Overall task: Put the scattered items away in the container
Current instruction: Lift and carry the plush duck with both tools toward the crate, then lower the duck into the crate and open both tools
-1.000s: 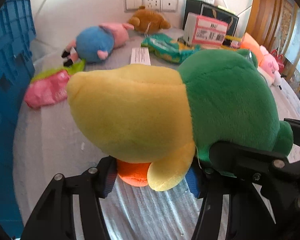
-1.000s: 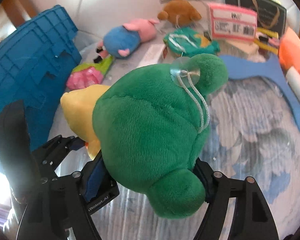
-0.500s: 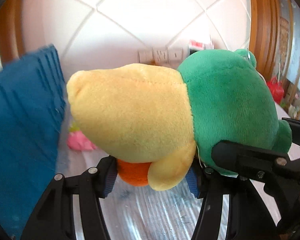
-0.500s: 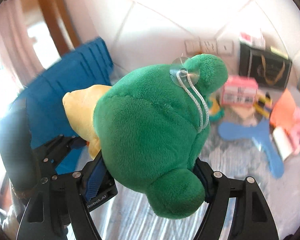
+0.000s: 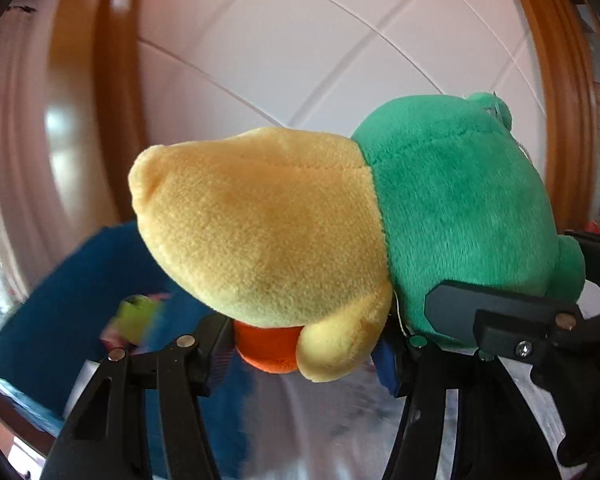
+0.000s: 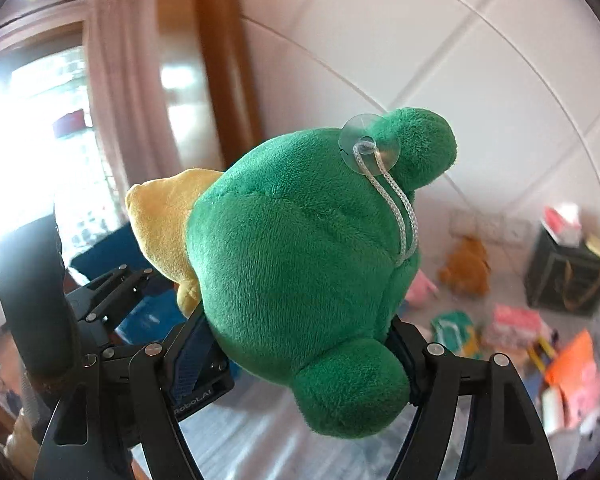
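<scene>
Both my grippers are on one plush toy (image 5: 340,216), green at one end, yellow at the other. My left gripper (image 5: 304,354) is clamped on the yellow end's underside, with an orange foot (image 5: 266,350) and a yellow limb pinched between the pads. My right gripper (image 6: 300,356) is clamped on the green end, jaws set wide around the plush.

Where it is: held in the air, clear of the bed surface (image 6: 240,420), filling the centre of both wrist views.

Orientation: in the left wrist view the long axis runs roughly 9 to 3 o'clock, close to level, with the yellow snout at 9 and the green end at 3. In the right wrist view the green end faces the camera, a clear suction cup (image 6: 370,146) on a white cord at about 1 o'clock on it, and the yellow end pokes out at 9 o'clock.

Progress: the blue container (image 5: 60,312) sits at 8 o'clock in the left wrist view, below the toy. Something lime-green and pink shows by it, too blurred to place inside or outside. This plush is not yet in. Still scattered at 3 to 4 o'clock in the right view: a brown plush (image 6: 466,266), a green packet (image 6: 452,330), pink boxes and other bits. My judgement is early-to-middle; most remains.
</scene>
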`<state>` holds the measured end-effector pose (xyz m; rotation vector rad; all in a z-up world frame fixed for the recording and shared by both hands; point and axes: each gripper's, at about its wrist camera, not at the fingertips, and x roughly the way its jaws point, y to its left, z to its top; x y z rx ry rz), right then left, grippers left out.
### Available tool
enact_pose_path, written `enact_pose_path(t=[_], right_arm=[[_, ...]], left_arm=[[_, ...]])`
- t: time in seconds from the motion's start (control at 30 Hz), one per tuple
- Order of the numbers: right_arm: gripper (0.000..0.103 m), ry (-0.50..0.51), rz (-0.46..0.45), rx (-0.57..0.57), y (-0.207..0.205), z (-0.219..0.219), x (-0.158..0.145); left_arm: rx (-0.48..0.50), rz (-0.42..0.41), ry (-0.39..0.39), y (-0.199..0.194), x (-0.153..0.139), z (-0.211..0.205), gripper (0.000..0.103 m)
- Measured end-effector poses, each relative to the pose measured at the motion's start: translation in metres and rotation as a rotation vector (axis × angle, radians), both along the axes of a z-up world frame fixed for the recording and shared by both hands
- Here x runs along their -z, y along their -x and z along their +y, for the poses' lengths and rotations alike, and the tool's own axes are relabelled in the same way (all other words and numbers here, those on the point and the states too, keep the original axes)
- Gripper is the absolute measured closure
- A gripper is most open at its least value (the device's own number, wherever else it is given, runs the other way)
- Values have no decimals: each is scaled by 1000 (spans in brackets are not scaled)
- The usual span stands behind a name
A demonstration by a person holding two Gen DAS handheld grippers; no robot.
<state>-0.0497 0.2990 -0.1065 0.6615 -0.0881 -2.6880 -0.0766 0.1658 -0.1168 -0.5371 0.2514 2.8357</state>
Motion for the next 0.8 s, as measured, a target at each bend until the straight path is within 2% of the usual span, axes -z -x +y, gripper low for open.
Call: enact_pose_path(t=[0.13,0.3,0.43,0.67,0.8], right_arm=[[27,-8,44,-73,7,-51,-17],[27,-3,68,-130,22,-122,-26],[26,5,70,-158,43,-178,-30],[24,9,18,-134,89,-250,-22],[23,24,1,-98,105,-267,-20]], left_arm=[[-81,26,-10,0,-15,-49,44],[-148,29,6,12,-19,-120,41],[-189,15,0,22,-20,-174,29],[-203,-54,-13,68,-5,-242,28],[-207,-88,-12,90,8,-258,28]])
